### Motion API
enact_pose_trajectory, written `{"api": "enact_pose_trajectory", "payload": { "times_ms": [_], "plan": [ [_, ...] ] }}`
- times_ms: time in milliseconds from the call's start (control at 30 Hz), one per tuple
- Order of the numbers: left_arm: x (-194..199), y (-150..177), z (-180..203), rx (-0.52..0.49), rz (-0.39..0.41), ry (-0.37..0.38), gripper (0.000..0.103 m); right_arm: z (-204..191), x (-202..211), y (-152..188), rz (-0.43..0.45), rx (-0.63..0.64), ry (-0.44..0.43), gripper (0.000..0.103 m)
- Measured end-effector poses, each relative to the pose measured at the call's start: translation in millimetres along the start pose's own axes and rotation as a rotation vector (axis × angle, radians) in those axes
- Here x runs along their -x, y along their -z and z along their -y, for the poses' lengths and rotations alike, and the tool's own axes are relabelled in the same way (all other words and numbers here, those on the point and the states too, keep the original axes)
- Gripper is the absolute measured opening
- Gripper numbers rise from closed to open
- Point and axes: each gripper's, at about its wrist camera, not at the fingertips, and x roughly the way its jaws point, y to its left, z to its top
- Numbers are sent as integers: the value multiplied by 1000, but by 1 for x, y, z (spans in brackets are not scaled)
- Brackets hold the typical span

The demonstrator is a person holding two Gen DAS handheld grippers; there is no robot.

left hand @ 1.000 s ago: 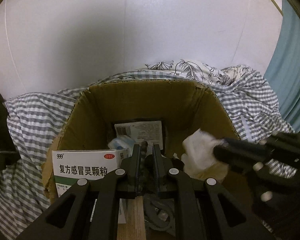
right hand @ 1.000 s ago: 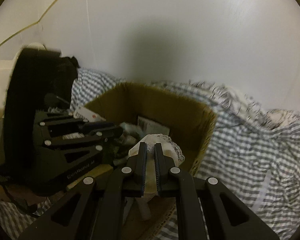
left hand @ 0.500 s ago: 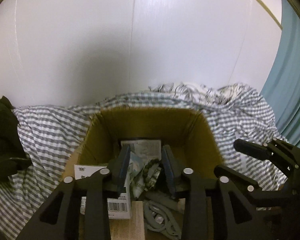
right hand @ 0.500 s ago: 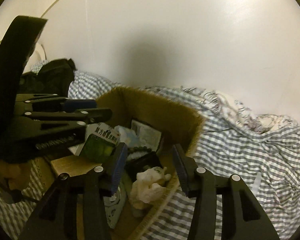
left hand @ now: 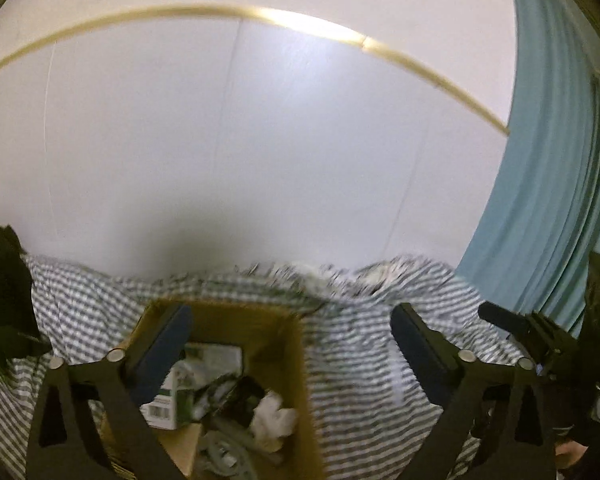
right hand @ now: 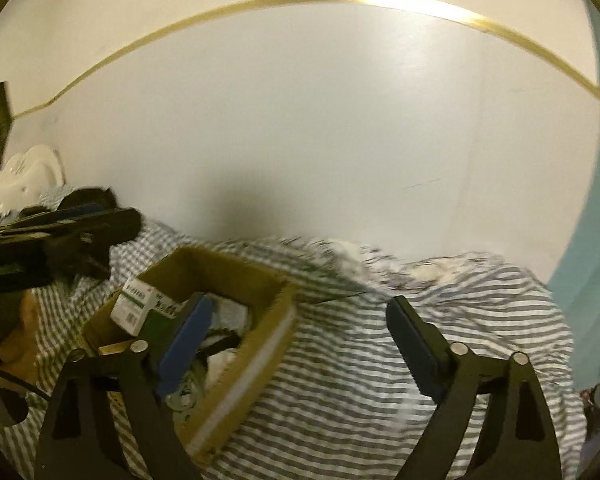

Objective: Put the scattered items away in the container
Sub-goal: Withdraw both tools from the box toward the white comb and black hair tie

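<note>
A brown cardboard box [left hand: 296, 364] sits on a grey-and-white striped bedsheet [left hand: 352, 360]. Inside lie a white-and-green medicine box [left hand: 168, 396], a crumpled white cloth [left hand: 274, 420] and grey items [left hand: 224, 448]. My left gripper [left hand: 290, 334] is wide open and empty, raised above the box. In the right wrist view the box [right hand: 276, 312] is at lower left with the medicine box [right hand: 140, 306] leaning on its near wall. My right gripper [right hand: 296, 328] is wide open and empty, above the sheet [right hand: 360, 380] right of the box. The left gripper [right hand: 72, 232] shows at the left there.
A white wall [left hand: 260, 160] with a gold trim line stands behind the bed. A teal curtain [left hand: 552, 160] hangs at the right. Dark clothing [left hand: 0, 300] lies at the far left. A white object [right hand: 24, 176] sits at the left by the wall.
Both grippers opened fully and lifted up and back from the box. The white cloth left the right gripper and now lies in the box, as does the medicine box.
</note>
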Motion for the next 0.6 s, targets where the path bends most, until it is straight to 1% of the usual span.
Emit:
{"api": "enact_pose_trajectory", "payload": {
  "times_ms": [67, 100, 167, 233, 300, 367, 500, 600],
  "plan": [
    [10, -4, 15, -17, 35, 5, 103, 13, 15, -1, 13, -24, 25, 93],
    [13, -6, 23, -27, 45, 2, 103, 20, 24, -1, 20, -41, 36, 96],
    [18, -10, 39, -56, 61, -14, 103, 33, 40, -2, 31, -59, 49, 96],
    [21, -17, 54, -80, 84, -39, 103, 41, 52, -1, 42, -55, 60, 97],
    [25, -23, 65, -86, 106, -55, 103, 48, 69, 1, 55, -36, 86, 102],
    [27, -29, 74, -88, 120, -63, 103, 55, 84, 6, 72, -15, 114, 103],
    [19, -35, 99, -121, 123, -77, 103, 75, 105, 17, 74, 16, 192, 103],
    [8, -35, 123, -195, 137, -118, 103, 96, 113, 26, 53, 16, 222, 103]
  ]
}}
